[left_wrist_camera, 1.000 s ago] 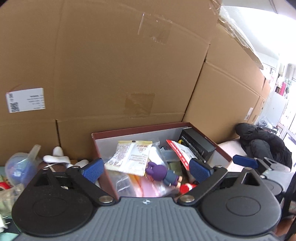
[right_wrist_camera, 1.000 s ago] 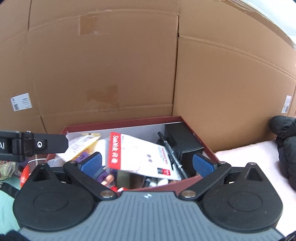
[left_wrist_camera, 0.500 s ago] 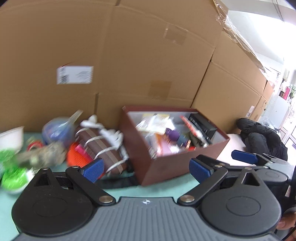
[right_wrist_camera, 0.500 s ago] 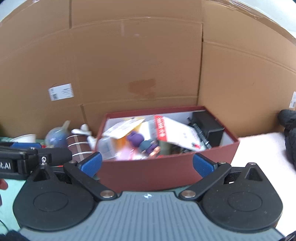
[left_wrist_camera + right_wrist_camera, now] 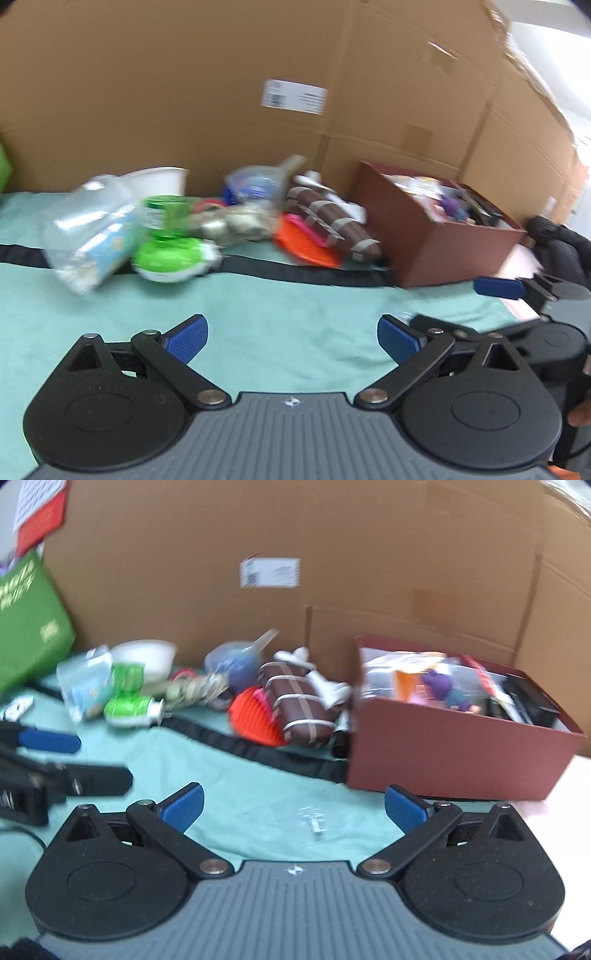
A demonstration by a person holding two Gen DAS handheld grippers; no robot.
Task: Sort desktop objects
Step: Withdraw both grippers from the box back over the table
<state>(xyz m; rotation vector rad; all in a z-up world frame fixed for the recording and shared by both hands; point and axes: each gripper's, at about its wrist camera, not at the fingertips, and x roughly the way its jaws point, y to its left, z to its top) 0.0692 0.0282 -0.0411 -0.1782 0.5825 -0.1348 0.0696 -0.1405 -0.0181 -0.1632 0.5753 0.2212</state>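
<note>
A dark red box [image 5: 454, 760] full of small items, among them a purple figure [image 5: 443, 686], stands at the right on the green cloth; it also shows in the left wrist view [image 5: 436, 240]. Left of it lies a loose pile: a brown striped case [image 5: 299, 709], an orange brush [image 5: 255, 720], a green bottle [image 5: 129, 709] and a clear bag [image 5: 92, 236]. A small clear packet [image 5: 314, 821] lies between my right fingers. My left gripper [image 5: 291, 339] and right gripper [image 5: 293, 808] are both open and empty, pulled back from the box.
Tall cardboard boxes [image 5: 221, 92] wall the back. A green box [image 5: 26, 627] leans at far left, a white bowl [image 5: 147, 655] behind the pile. A black strap [image 5: 314, 275] crosses the cloth. A black jacket [image 5: 557, 243] lies at far right.
Both grippers have drawn back and away from over the red box, and swung left. The loose pile and the cloth have come into view. Both stayed open.
</note>
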